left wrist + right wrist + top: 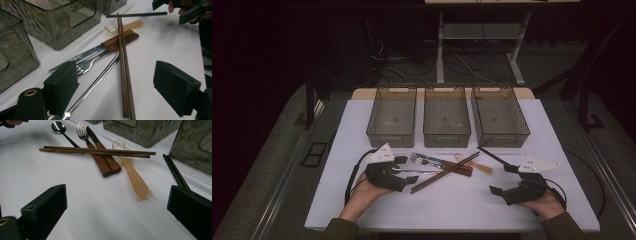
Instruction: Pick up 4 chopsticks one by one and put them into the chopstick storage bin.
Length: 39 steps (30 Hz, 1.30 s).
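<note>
I had the left gripper (pixel 403 169) sitting lower left of centre in the high view, jaws apart and holding nothing — left gripper view confirmed it, both black jaws wide with bare tabletop between them. The metal spoon (pixel 95 83) ran diagonally up from the bottom of that view, its handle passing just beside the left jaw; I couldn't tell whether it touched.

Cutlery pile was at mid-frame in the high view, just right of the left gripper and below the bins. Wood-handled fork (pixel 100 58) and knife (pixel 86 53) lay side by side, handles touching. The brown chopsticks (pixel 444 172) lay as a pair across those handles, tilted from lower left to upper right. The translucent spoon (pixel 135 178) lay just beyond, its bowl under the chopsticks' far ends in the right gripper view.

The black chopsticks (pixel 492 156) were right of the pile, apart from it, angled toward the right gripper and close to the right bin (pixel 499 117).

Three clear bins stood in a row at upper centre: left bin (pixel 392 116), middle bin (pixel 446 117), then the right one. I saw nothing in any of them.

The right gripper (pixel 504 180) was at lower right in the high view, jaws apart too — right gripper view showed white table (pixel 452 205) between them, nothing gripped. It sat well apart from the pile, with the black chopsticks ending near its upper jaw.
</note>
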Available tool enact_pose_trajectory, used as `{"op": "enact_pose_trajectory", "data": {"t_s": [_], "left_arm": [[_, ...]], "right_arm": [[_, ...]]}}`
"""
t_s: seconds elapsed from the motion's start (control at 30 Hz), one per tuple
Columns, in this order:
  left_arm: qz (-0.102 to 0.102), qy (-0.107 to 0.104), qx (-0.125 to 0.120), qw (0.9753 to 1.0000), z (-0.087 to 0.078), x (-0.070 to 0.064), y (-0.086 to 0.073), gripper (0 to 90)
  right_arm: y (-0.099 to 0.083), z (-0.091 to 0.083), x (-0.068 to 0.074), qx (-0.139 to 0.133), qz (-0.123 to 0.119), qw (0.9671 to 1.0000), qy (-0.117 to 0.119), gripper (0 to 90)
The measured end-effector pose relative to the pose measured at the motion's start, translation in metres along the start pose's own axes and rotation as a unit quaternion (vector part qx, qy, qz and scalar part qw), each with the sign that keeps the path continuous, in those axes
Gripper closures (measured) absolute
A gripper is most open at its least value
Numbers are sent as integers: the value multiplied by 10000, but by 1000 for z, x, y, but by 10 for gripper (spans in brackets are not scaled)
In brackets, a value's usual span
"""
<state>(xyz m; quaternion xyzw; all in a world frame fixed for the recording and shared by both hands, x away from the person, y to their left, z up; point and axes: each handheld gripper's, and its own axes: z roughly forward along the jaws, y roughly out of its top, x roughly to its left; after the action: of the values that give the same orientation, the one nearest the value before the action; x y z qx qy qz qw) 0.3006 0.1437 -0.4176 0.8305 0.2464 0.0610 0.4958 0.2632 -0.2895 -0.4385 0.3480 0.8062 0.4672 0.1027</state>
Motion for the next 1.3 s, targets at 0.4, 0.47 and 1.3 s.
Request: {"op": "enact_pose_trajectory", "data": {"t_s": [0.4, 0.47, 1.3], "left_arm": [[-65, -20, -121, 9999, 10, 5, 11, 339], [-59, -33, -118, 9999, 12, 5, 12, 363], [54, -285, 412, 9987, 72, -2, 32, 675]], "right_arm": [[0, 1, -1, 33, 25, 10000, 2, 24], [0, 2, -1, 34, 14, 10000, 4, 24], [-1, 3, 0, 94, -15, 9999, -40, 24]]}}
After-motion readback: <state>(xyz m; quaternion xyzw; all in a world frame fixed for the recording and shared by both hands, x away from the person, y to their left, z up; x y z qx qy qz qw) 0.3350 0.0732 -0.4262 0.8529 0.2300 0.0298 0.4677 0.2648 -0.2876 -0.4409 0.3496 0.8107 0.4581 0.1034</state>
